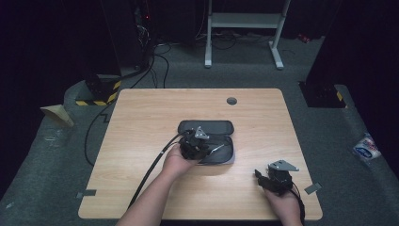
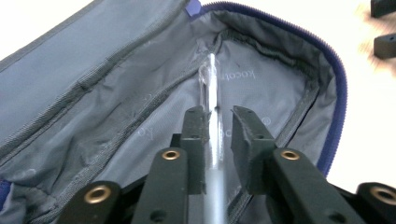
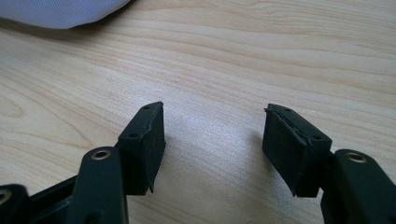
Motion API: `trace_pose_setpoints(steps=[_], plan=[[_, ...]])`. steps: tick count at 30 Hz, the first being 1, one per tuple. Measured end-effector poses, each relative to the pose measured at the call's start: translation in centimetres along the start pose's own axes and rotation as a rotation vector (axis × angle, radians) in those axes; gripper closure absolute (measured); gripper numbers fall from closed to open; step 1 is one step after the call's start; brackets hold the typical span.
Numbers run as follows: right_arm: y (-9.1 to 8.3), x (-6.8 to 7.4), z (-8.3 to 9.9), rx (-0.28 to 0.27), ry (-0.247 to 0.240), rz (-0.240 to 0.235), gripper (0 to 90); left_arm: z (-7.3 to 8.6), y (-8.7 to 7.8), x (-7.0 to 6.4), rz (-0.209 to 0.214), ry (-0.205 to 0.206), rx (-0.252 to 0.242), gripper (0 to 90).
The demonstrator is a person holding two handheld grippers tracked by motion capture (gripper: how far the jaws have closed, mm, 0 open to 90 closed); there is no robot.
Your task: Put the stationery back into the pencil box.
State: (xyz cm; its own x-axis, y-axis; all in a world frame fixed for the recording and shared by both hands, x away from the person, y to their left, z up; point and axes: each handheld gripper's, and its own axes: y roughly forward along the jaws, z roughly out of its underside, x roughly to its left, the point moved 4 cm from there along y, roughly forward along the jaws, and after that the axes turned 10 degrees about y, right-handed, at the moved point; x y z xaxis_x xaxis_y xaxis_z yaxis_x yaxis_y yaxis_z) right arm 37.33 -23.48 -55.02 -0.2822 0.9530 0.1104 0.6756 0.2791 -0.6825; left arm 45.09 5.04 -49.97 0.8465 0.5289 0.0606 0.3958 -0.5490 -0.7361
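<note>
An open grey pencil case (image 1: pixel 221 157) with a blue zip edge lies at the middle of the wooden table (image 1: pixel 141 117). In the left gripper view its lining (image 2: pixel 116 121) spreads around a clear, slim pen (image 2: pixel 212 84). The pen runs lengthwise between the jaws of my left gripper (image 2: pixel 218 126). It touches the left jaw, and a narrow gap shows beside the right one. In the high view my left gripper (image 1: pixel 207 149) reaches into the case. My right gripper (image 1: pixel 259 175) stands open above bare wood (image 3: pixel 215 135) near the front right, with nothing in it.
A round cable hole (image 1: pixel 231 100) sits in the table's far edge. A black cable (image 1: pixel 150 172) trails from the left gripper over the front left. On the floor lie a white packet (image 1: pixel 366 147) at the right and a white frame's legs (image 1: pixel 277 52) behind.
</note>
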Motion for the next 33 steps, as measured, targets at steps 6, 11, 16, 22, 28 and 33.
trace_pose_setpoints(steps=[6, 11, 16, 22, 28, 33], plan=[[0.0, 0.0, 0.0, 0.001, -0.001, 0.001, 38.5, -0.2, -0.7, 0.3, -0.028, -0.021, -0.03, 62.4], [0.0, 0.0, 0.0, 0.0, -0.002, 0.001, 38.5, -0.1, -1.2, 0.4, -0.046, -0.038, -0.058, 55.7], [0.0, 0.0, 0.0, 0.0, -0.002, 0.001, 38.5, 0.3, -2.1, 0.5, -0.086, -0.038, -0.077, 50.6], [0.0, 0.0, 0.0, 0.0, -0.002, 0.001, 38.5, 1.1, -3.1, 0.7, -0.112, -0.068, -0.105, 44.0], [0.0, 0.0, 0.0, 0.0, -0.002, 0.001, 38.5, 2.3, -4.5, 1.2, -0.14, -0.071, -0.111, 43.1], [0.0, 0.0, 0.0, 0.0, -0.002, 0.002, 38.4, 3.9, -6.0, 1.9, -0.165, -0.105, -0.124, 41.4]])
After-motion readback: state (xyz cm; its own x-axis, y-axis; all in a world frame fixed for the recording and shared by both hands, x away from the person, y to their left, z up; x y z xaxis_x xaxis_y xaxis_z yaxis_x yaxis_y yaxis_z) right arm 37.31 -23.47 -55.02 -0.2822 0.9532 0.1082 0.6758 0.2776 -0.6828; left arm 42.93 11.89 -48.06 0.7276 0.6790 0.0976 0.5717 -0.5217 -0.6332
